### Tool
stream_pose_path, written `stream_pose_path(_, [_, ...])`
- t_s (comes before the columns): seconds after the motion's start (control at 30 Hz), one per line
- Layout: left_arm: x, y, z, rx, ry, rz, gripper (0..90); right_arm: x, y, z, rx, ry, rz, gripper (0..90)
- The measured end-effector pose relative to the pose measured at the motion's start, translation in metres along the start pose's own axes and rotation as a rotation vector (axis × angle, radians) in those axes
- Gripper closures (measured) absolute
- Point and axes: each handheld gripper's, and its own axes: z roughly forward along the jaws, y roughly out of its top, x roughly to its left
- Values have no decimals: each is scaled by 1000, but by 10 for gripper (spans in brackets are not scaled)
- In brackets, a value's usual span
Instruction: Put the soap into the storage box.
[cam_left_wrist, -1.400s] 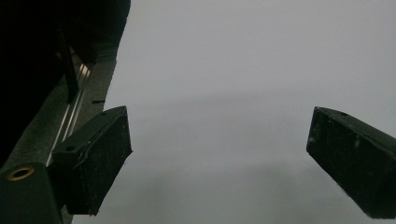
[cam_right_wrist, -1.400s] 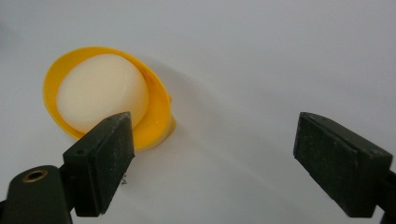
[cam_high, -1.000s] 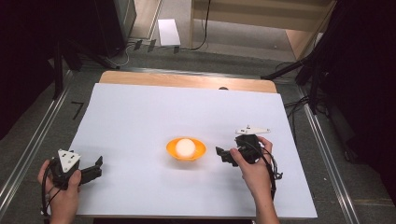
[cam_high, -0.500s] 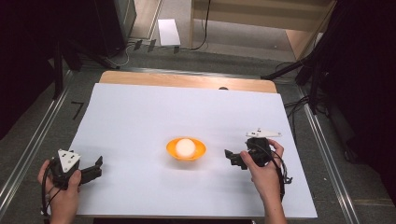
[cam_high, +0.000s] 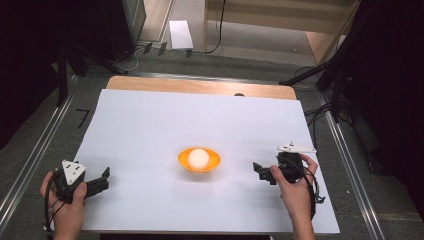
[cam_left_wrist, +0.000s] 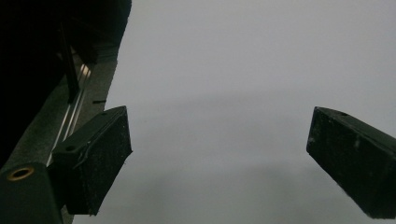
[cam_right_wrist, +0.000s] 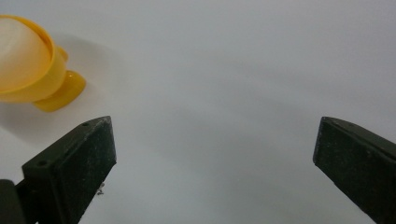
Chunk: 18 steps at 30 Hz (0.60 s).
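white ball (cam_high: 198, 158) is seated in orange bowl (cam_high: 199, 160) at mid table (cam_high: 150, 120), placing step judged done w/ right gripper (cam_high: 258, 171) jaws just opened & nothing between, left gripper (cam_high: 103, 180) jaws apart & empty, next likely both parked.

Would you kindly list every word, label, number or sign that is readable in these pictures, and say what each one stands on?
None can be read: no print shows on the orange bowl, the white ball, the white sheet or the tongs.
Dark marks on the grey plate: too small to tell.
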Motion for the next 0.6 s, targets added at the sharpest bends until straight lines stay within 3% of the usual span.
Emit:
stream_pose_path(0.4, [0, 0, 0, -1, 3, -1, 71, -21, -18, -11, -12, -20, 28, 0])
stream_pose_path(0.6, [0, 0, 0, -1, 5, 3, 70, -38, -32, -19, -17, -53, 53, 0])
